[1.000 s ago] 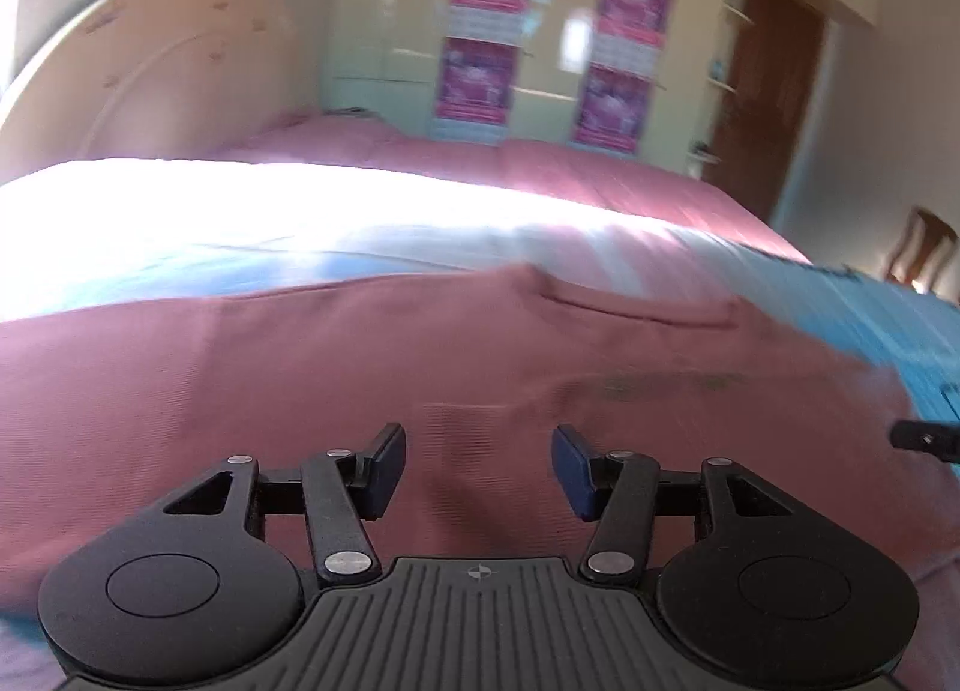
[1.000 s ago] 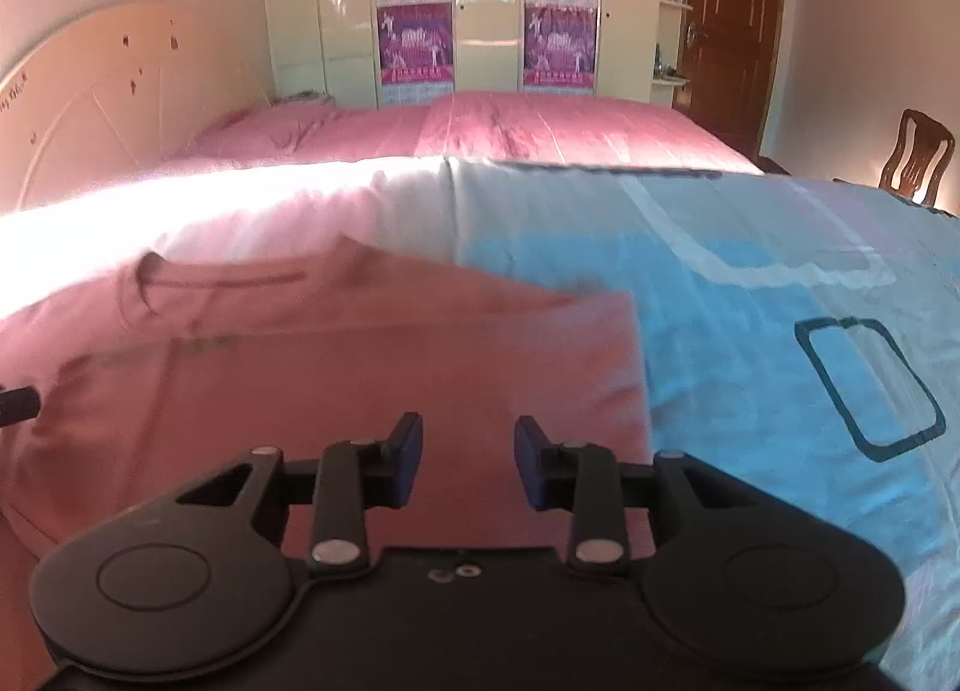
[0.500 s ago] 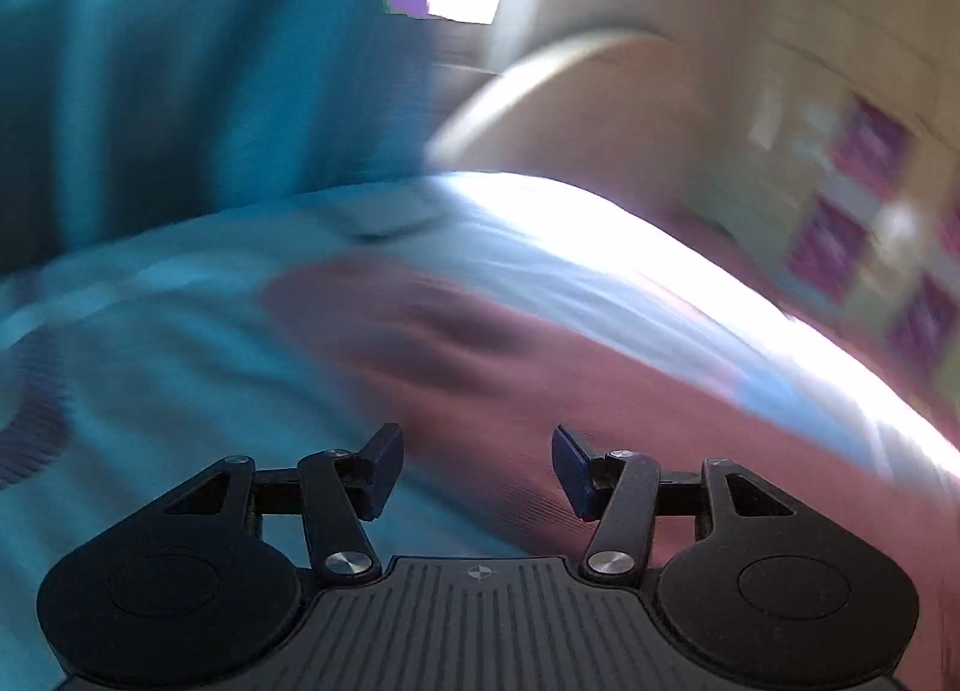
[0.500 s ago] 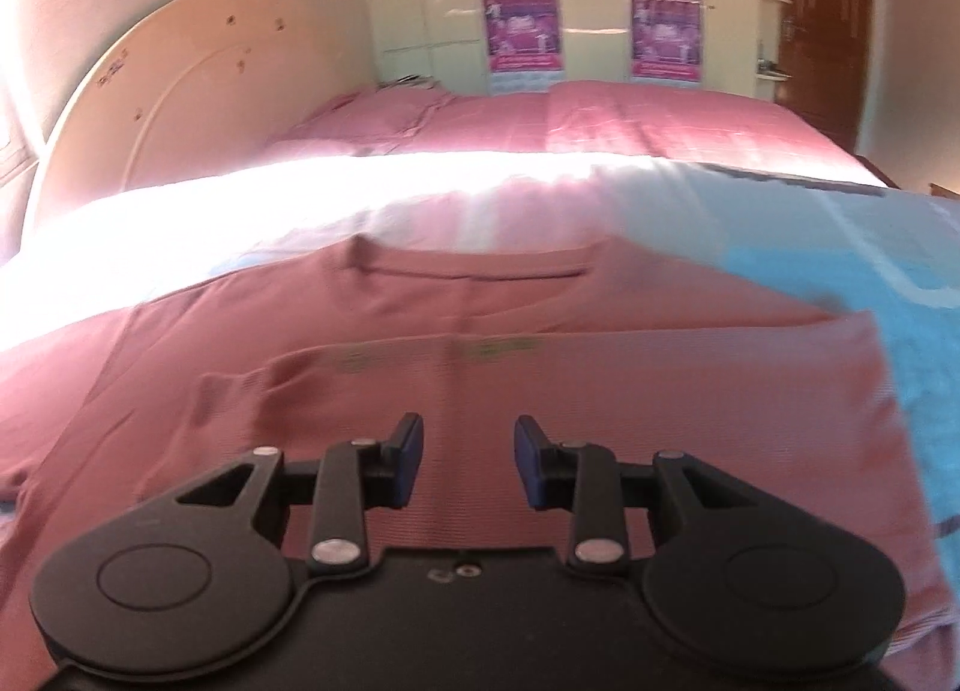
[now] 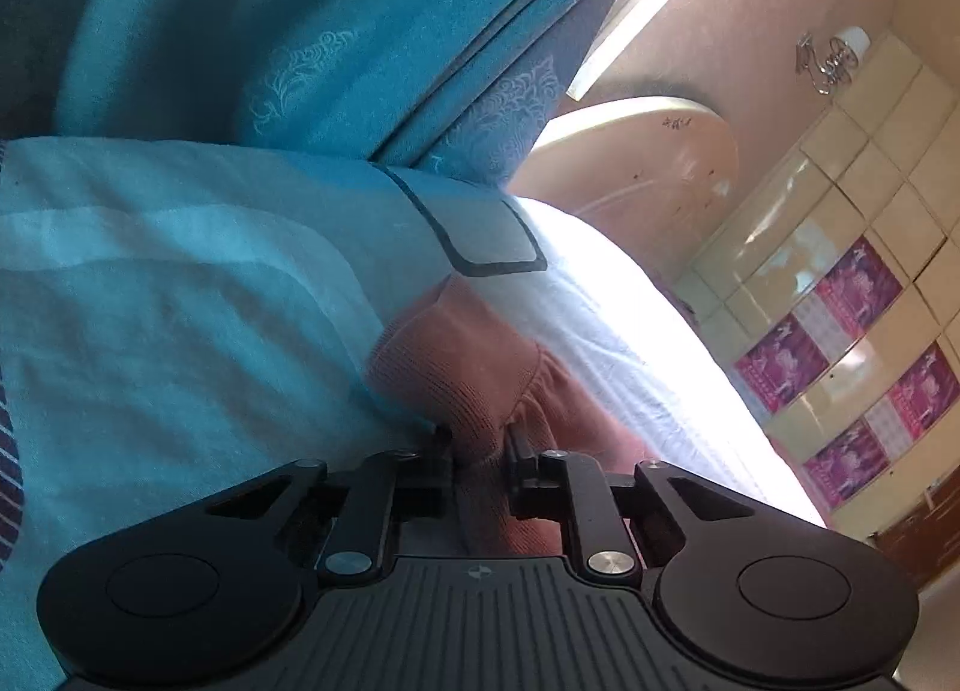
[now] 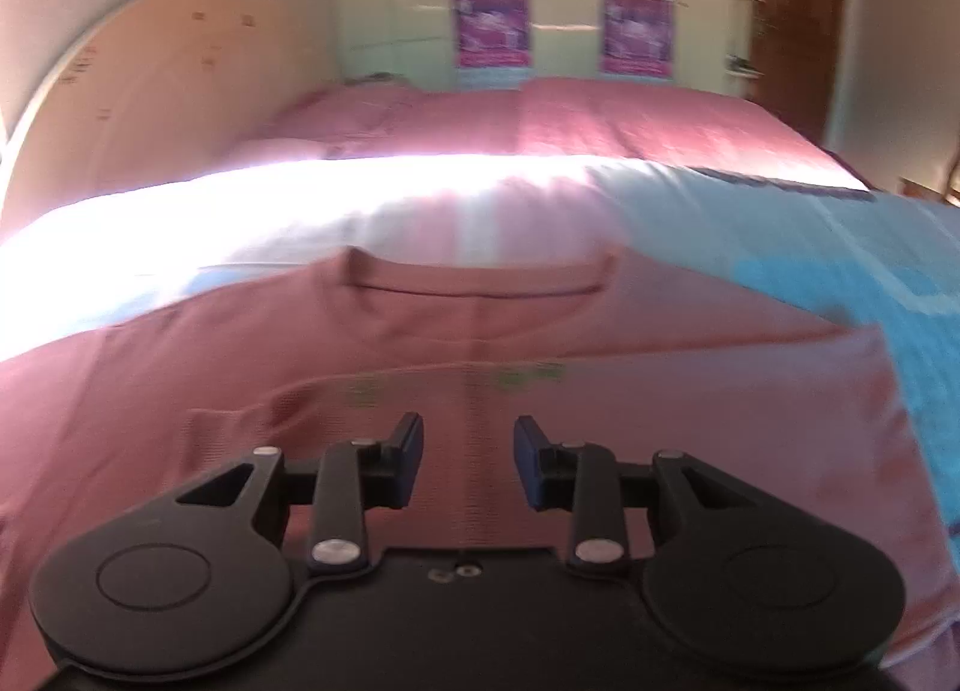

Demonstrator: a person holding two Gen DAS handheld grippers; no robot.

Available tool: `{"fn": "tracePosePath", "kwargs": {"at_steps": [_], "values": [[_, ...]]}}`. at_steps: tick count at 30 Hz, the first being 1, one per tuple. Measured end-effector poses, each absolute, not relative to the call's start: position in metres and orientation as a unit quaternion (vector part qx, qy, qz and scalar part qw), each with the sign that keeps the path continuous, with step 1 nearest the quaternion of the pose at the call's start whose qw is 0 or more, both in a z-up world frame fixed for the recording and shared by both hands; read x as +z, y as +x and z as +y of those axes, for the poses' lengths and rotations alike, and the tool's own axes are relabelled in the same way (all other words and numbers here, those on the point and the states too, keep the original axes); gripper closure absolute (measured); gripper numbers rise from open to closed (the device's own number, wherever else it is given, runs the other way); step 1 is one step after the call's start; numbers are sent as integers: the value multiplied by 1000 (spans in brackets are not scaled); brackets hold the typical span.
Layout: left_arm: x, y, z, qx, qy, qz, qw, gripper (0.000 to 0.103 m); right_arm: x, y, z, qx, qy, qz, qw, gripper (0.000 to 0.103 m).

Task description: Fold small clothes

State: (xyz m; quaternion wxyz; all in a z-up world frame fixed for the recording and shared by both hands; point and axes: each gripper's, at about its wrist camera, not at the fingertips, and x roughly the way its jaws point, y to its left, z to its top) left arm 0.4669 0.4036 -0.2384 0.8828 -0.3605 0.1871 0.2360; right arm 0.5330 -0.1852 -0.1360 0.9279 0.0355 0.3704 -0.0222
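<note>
pink tee, faint green print, unreadable, purple posters illegible

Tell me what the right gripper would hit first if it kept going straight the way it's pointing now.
Most likely the pink t-shirt spread flat on the bed: the right gripper points down at its chest area, jaws open with nothing between them. How far off the cloth lies is hard to judge in this blurred view.

My right gripper hangs above a pink T-shirt spread flat on the blue bedsheet, jaws parted with nothing between them; purple posters line the cream wardrobe behind.
</note>
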Motion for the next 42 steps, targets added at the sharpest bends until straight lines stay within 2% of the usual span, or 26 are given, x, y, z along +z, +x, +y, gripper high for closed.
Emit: {"fn": "tracePosePath", "kwargs": {"at_steps": [3,7,15,23,27,28,29,30,31,32,34,35,42], "values": [[-233,473,394,235,-334,185,894,91,-141,538,-194,-43,45,379,923,71],[-199,481,352,182,-291,169,924,92,-142,536,-203,-47,50,375,924,71],[-153,554,173,-15,-209,203,956,92,-131,522,-217,-41,72,363,928,71],[-170,607,0,-146,-110,283,942,92,-114,501,-238,-24,126,347,929,69],[-184,617,-60,-179,-52,335,924,90,-110,494,-252,-12,150,344,927,67],[-189,618,-70,-170,-33,351,920,76,-111,494,-256,-7,159,347,924,61],[-194,620,-77,-166,-17,359,918,66,-113,493,-260,-1,168,350,921,55],[-195,617,-80,-174,-18,352,919,47,-113,492,-263,2,173,351,920,41],[-190,613,-81,-181,-25,344,921,39,-113,489,-264,3,174,350,921,34],[-183,608,-78,-181,-28,335,924,39,-114,487,-264,8,175,348,921,36],[-168,592,-69,-172,-23,312,934,39,-117,485,-265,36,196,352,914,53],[-163,577,-61,-165,-25,305,938,39,-120,486,-264,46,204,358,910,55],[-178,513,59,-12,-15,302,953,39,-151,502,-246,92,225,410,879,59]]}}
